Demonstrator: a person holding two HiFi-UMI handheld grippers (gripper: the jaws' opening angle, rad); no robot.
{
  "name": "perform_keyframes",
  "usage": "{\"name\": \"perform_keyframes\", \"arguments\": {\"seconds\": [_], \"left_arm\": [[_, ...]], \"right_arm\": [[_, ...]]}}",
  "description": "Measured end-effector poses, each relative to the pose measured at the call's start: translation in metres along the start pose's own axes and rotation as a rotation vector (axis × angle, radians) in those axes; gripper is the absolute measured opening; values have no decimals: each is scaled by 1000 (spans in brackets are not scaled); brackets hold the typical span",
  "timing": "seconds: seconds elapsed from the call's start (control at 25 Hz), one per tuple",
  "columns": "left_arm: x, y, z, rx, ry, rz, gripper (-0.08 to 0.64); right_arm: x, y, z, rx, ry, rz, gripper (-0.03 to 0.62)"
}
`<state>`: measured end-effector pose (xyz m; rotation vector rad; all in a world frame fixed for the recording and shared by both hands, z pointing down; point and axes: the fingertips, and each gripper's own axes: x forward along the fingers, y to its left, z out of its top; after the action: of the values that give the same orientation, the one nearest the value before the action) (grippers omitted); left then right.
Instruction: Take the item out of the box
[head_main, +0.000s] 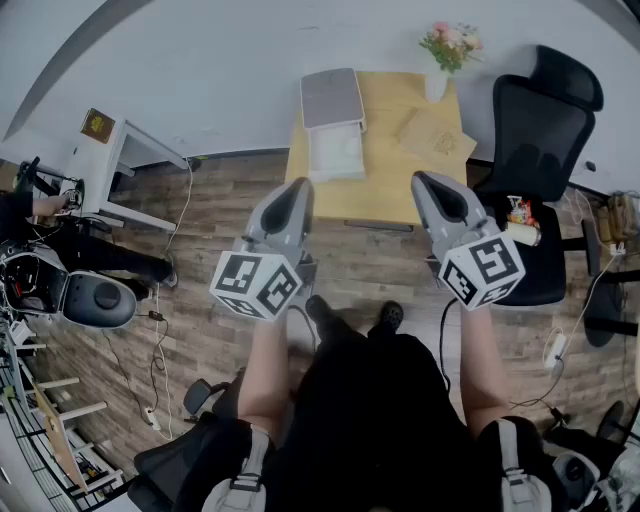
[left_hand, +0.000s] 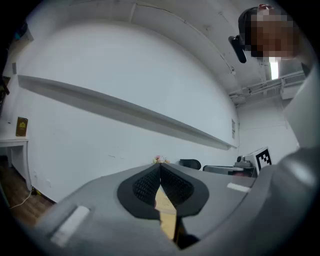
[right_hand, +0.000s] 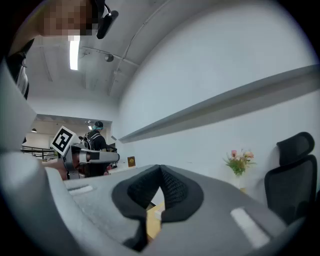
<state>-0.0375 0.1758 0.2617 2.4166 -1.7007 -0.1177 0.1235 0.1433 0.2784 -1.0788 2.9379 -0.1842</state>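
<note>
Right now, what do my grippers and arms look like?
The left gripper and right gripper are matching light grey tapered shells. Each carries a white cube with black square markers at the rear. Black textured pads line the jaws. The forearms are unsleeved; the clothes are black.

The right gripper (right_hand: 160, 167) fills the lower half of its own view, grey-shelled, with its jaws closed tip to tip and nothing between them. The black ribbed pads (right_hand: 176, 190) meet at the top and part lower down, where a narrow strip of yellow tabletop (right_hand: 151, 226) shows through the gap. At the left, the left gripper (right_hand: 114, 157) reaches in level, its marker cube (right_hand: 62, 140) tilted. Behind it stands a person (right_hand: 96, 139) in dark clothes. Pink flowers (right_hand: 239, 161) stand against the white wall at the right, with a black chair (right_hand: 292, 172) beside them.
</note>
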Motion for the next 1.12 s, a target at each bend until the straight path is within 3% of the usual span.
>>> {"name": "perform_keyframes", "arguments": {"seconds": [0.4,0.64,1.12], "left_arm": [[-2,-21,-13,-17,22,27,11],[-5,-30,-18,-3,31,29,11],[-17,8,-27,-43,50,17,11]], "right_arm": [[-20,-3,1,-20,-6,18,2],[-33,-9,3,66,-61,38,2],[-1,-1,-22,91,-2,15,2]]}}
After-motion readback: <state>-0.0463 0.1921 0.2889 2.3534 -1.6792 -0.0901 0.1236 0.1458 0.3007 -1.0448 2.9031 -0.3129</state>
